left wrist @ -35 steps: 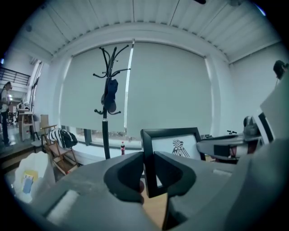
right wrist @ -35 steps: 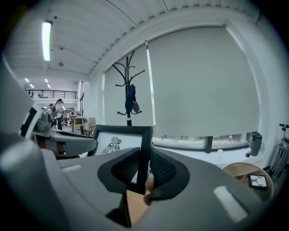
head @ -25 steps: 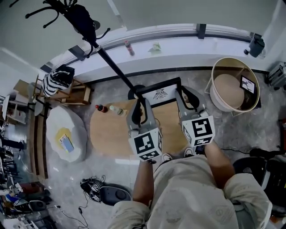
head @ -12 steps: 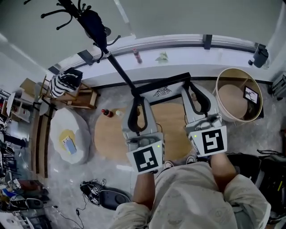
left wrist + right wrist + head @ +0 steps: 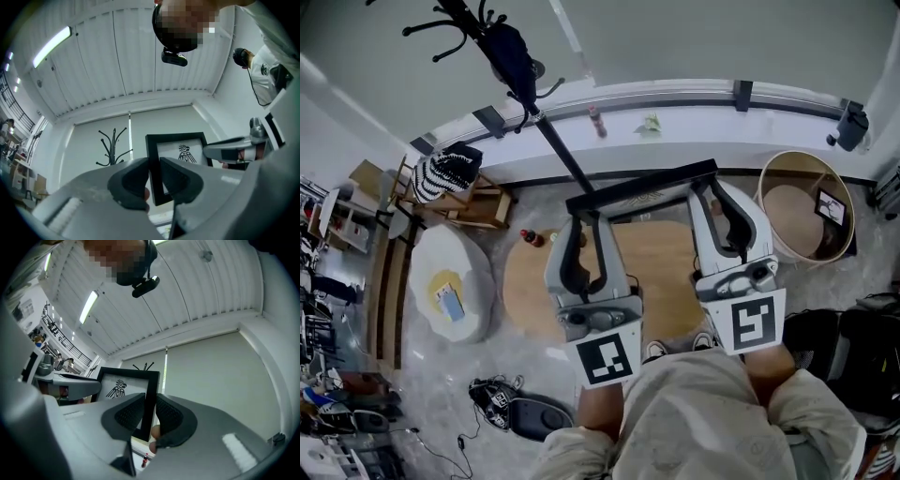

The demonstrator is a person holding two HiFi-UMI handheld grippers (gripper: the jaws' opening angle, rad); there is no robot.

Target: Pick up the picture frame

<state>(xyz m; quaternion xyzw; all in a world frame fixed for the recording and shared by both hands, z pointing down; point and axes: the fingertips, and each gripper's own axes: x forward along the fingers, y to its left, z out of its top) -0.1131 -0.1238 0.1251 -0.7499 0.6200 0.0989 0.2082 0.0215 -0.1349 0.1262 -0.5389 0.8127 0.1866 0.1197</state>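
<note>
A black picture frame (image 5: 642,187) with a white print of a bird-like figure hangs in the air above the round wooden table (image 5: 666,281). My left gripper (image 5: 581,220) is shut on its left side bar. My right gripper (image 5: 722,192) is shut on its right side bar. In the left gripper view the frame (image 5: 180,147) stands upright with its left bar pinched between the dark pads of that gripper (image 5: 153,173). The right gripper view shows the frame (image 5: 124,385) with its right bar clamped in that gripper (image 5: 149,411). Both grippers point upward.
A black coat stand (image 5: 511,56) rises at the back left, its pole passing near the frame. A round basket (image 5: 806,206) stands at the right. Two bottles (image 5: 532,238) sit on the table's left edge. A white cushion (image 5: 450,291) lies on the floor at the left.
Both grippers have risen with the frame between them, lifting it well off the table, and they have tilted upward. The grips have not changed.
</note>
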